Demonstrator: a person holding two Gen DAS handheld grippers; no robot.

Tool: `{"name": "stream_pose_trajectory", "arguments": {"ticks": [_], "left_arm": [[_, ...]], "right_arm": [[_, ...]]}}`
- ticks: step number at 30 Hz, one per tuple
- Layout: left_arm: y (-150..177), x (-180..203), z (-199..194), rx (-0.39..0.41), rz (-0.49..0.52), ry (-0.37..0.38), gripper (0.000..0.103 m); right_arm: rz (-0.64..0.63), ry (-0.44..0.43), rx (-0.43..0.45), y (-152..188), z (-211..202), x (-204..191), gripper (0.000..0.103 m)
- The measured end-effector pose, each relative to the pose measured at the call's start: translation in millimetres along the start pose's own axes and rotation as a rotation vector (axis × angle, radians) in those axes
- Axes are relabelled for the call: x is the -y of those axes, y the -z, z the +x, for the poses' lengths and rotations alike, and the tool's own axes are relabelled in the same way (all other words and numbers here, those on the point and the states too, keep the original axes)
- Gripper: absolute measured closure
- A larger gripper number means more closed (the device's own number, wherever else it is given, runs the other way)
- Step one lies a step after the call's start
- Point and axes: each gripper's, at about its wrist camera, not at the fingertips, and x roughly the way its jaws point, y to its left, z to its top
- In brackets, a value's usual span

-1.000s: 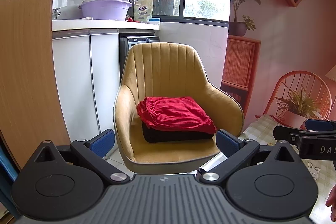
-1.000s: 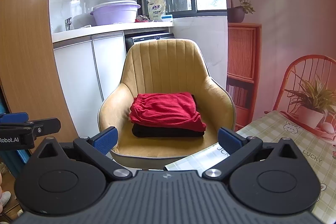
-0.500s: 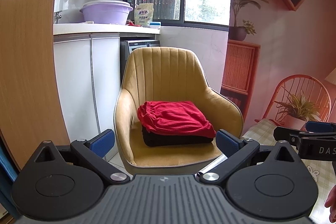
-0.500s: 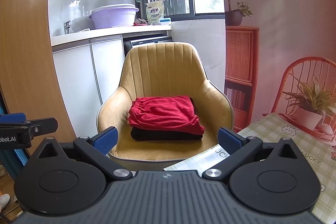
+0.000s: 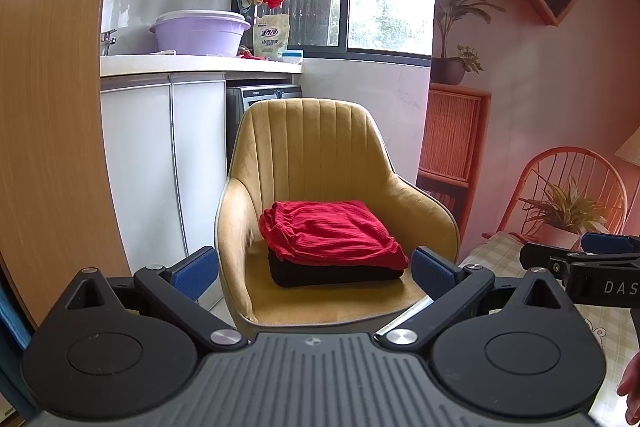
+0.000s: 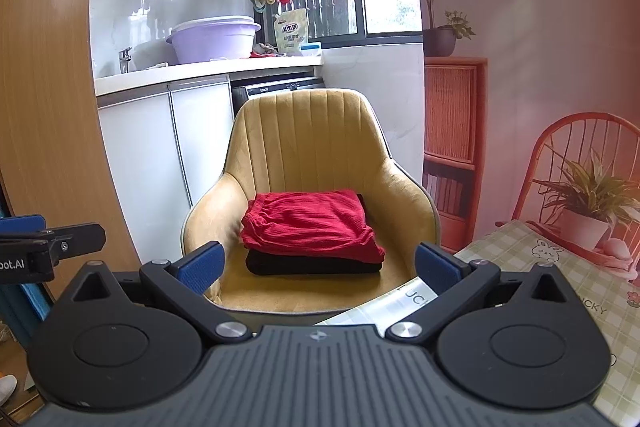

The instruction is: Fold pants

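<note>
Folded red pants [image 5: 330, 231] [image 6: 310, 225] lie on top of a folded black garment [image 5: 332, 273] [image 6: 312, 265] on the seat of a mustard armchair [image 5: 312, 147] [image 6: 308, 143]. Both grippers hang back from the chair, level with its front edge. My left gripper [image 5: 316, 269] is open with nothing between its blue pads. My right gripper [image 6: 318, 267] is open and empty too. The right gripper's side shows at the right edge of the left wrist view, and the left gripper's at the left edge of the right wrist view.
A table with a checked cloth [image 6: 560, 267] [image 5: 500, 251] lies at the lower right, carrying a potted plant [image 6: 588, 203]. White cabinets [image 5: 160, 163] with a purple basin [image 5: 198, 33] stand behind the chair. A wooden panel [image 5: 48, 87] fills the left. An orange wire chair [image 6: 580, 155] stands right.
Both views have tilted upward a little, so the chair and the stacked pants sit lower in the frames. The grippers stay open and the pants have not moved.
</note>
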Motion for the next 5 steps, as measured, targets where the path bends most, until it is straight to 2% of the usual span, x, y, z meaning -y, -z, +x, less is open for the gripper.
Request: {"name": "stream_pose_trajectory", "arguments": {"ticks": [5], "left_arm": [[0.2, 0.0, -0.9, 0.004, -0.001, 0.005, 0.0]], "right_arm": [[0.004, 0.003, 0.006, -0.2, -2.0, 1.6, 0.0]]}}
